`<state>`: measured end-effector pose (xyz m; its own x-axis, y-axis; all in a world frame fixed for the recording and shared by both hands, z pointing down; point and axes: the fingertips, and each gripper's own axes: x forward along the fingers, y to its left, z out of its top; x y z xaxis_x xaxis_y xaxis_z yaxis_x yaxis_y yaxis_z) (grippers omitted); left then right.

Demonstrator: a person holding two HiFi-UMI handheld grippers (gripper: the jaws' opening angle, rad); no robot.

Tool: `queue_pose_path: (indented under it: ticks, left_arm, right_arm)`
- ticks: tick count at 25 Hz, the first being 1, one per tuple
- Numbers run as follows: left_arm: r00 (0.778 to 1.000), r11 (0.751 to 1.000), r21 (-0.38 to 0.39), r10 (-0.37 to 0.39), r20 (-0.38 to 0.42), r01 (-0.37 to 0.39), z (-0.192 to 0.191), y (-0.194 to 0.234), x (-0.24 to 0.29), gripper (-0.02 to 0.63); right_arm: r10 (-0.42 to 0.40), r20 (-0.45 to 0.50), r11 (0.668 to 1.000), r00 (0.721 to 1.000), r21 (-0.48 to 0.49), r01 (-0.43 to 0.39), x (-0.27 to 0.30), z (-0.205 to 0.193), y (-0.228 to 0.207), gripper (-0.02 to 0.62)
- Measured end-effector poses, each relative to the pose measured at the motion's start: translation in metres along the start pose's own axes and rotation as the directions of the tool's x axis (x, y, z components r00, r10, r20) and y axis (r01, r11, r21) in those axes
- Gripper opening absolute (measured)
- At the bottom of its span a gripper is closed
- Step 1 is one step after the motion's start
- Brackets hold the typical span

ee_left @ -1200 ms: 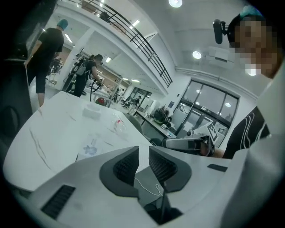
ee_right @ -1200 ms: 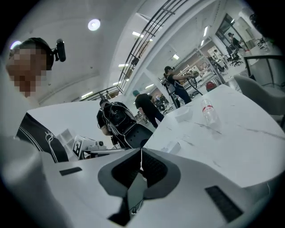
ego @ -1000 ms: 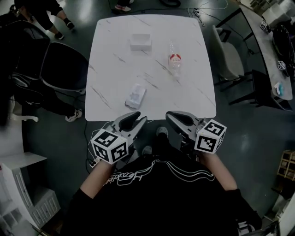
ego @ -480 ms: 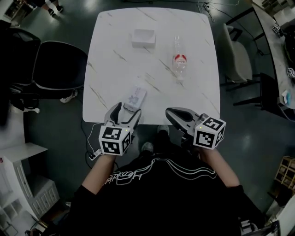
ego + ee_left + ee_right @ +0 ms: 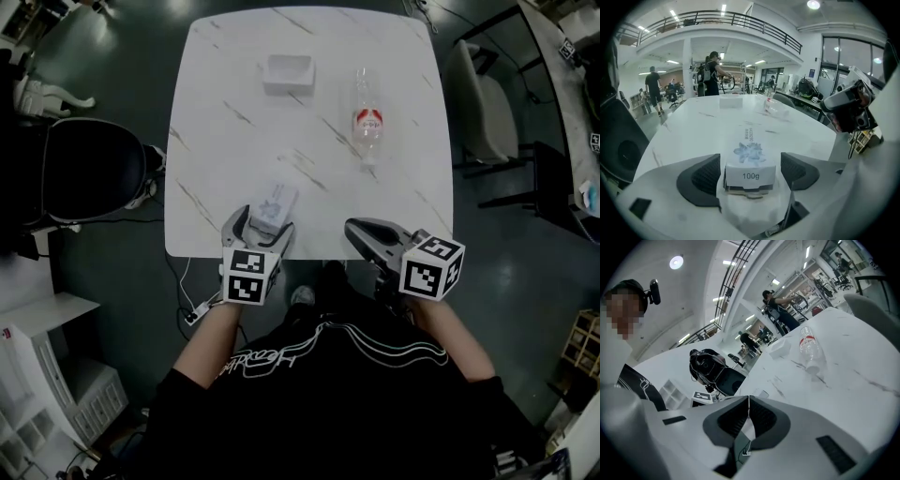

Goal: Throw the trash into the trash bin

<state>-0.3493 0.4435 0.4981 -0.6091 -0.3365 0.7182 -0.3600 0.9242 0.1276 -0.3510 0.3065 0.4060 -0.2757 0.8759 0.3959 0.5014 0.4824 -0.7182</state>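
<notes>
A small white packet (image 5: 275, 201) with a blue flower print lies near the front edge of the white marble table (image 5: 225, 122). My left gripper (image 5: 259, 221) is lowered over its near end, and its jaws have just been opening. They stand wide on either side of the packet (image 5: 749, 157) with a gap on each side. In its own view the left gripper (image 5: 751, 175) is open. A clear plastic bottle (image 5: 367, 120) with a red label lies further back, and a white box (image 5: 288, 72) beyond it. My right gripper (image 5: 358, 231) is shut and empty at the table's front edge. No bin is in view.
A black chair (image 5: 89, 173) stands left of the table and a grey chair (image 5: 483, 98) to its right. Another table (image 5: 562, 84) runs along the far right. A white shelf unit (image 5: 42, 375) sits at the lower left. People (image 5: 710, 72) walk in the hall behind.
My left gripper has come forward and down to the table's front edge and spread its jaws around the packet. The right gripper has sunk slightly and stays shut.
</notes>
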Motion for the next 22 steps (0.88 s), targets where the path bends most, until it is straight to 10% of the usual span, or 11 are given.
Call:
queue_pose_path:
  ticks: [22]
  left_arm:
    - [0.999, 0.999, -0.022, 0.023, -0.034, -0.023, -0.003, 0.012, 0.011, 0.328]
  right_arm:
    - [-0.058, 0.077, 0.997, 0.995, 0.052, 0.054, -0.03, -0.022, 0.004, 0.033]
